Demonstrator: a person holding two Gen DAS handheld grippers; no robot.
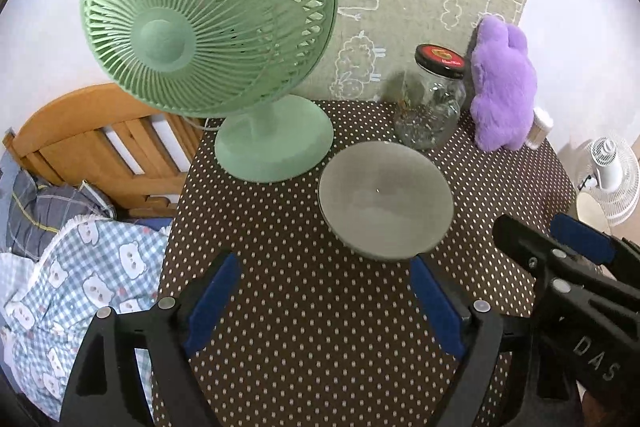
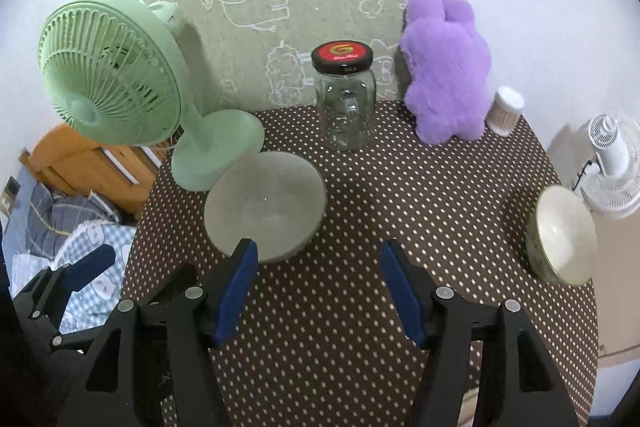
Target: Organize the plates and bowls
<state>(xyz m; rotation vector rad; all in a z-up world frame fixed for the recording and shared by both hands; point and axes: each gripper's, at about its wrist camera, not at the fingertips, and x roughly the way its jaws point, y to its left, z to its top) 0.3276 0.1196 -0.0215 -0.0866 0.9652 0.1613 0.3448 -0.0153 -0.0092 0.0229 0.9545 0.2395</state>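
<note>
1. Left gripper and right gripper: jaws wide, empty, over bare dotted bench.
2. Smooth grey bowl sits beside the fan base.
3. Cream bowl sits at the bench's right edge.

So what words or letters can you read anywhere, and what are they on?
"DAS": white letters on the black body of the right gripper, seen from the left wrist.
"G": a swirly logo on the jar lid; the small writing under it is too blurred to read.
Nothing else carries readable text.

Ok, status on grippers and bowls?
Left gripper open, empty. Right gripper open, empty. Grey bowl by green fan; cream bowl at table edge.
</note>
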